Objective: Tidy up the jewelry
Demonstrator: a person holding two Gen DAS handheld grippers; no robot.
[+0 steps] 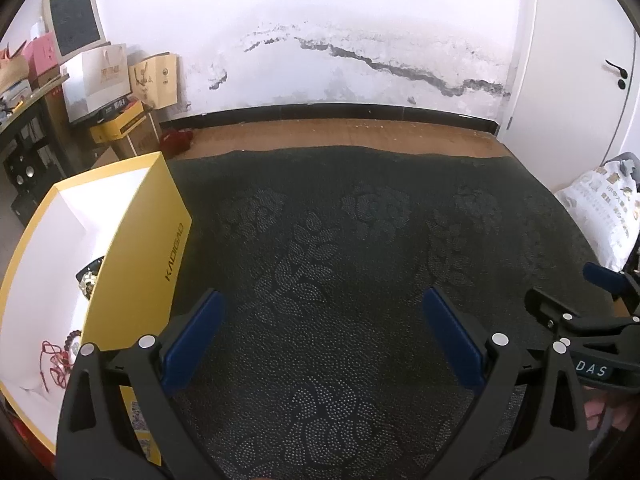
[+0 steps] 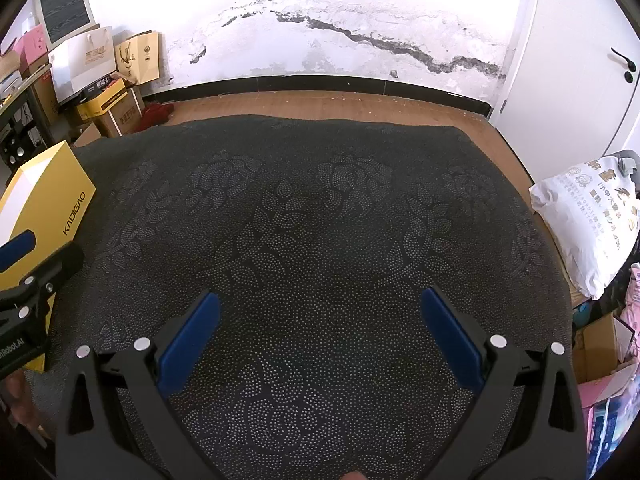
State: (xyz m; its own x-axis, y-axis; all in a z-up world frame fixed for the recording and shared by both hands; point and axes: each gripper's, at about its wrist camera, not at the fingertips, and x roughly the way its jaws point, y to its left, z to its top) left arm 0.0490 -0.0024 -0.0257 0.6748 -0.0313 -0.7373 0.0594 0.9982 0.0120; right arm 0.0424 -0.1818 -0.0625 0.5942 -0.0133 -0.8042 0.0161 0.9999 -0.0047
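A yellow open box with a white inside stands at the left on the dark patterned cloth. Inside it lie a red cord bracelet, a dark bead bracelet and a dark piece with pale beads. My left gripper is open and empty over the cloth, just right of the box. My right gripper is open and empty over the cloth's middle; it also shows at the right edge of the left wrist view. The box shows in the right wrist view.
A wooden floor strip and a cracked white wall lie beyond the cloth. Stacked cartons and bags stand at the back left. A white printed bag and a white door are at the right.
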